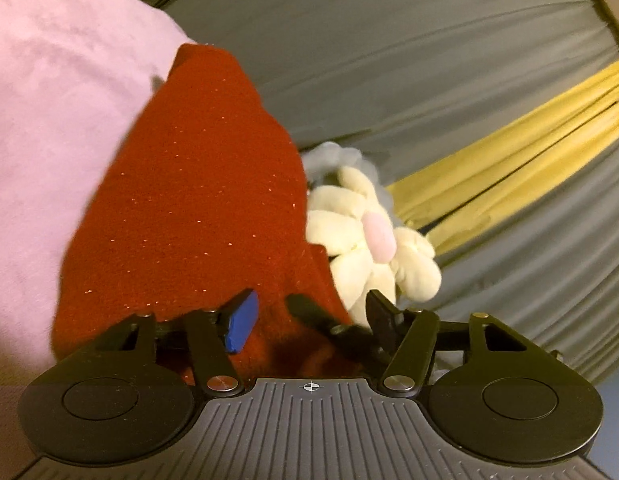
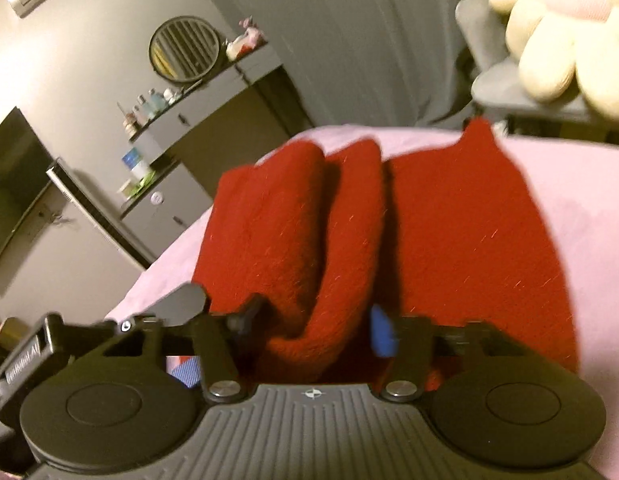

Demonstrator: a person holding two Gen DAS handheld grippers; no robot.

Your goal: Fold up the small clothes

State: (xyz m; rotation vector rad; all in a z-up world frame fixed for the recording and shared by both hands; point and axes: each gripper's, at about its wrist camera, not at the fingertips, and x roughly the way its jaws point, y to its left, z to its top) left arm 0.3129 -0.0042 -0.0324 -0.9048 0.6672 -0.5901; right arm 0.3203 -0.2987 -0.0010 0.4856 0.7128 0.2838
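Observation:
A red knit garment with small sparkles lies on a pink bedspread. In the right wrist view the red garment shows thick rolled folds running away from me. My left gripper hovers low over the garment's near edge with its jaws apart and nothing between them. My right gripper has its jaws apart on either side of a rolled fold, and the cloth bulges between the fingers without being pinched.
A cream flower-shaped plush lies just right of the garment; it also shows at the top right in the right wrist view. Grey and yellow curtains hang behind. A dresser with bottles and a round mirror stands left of the bed.

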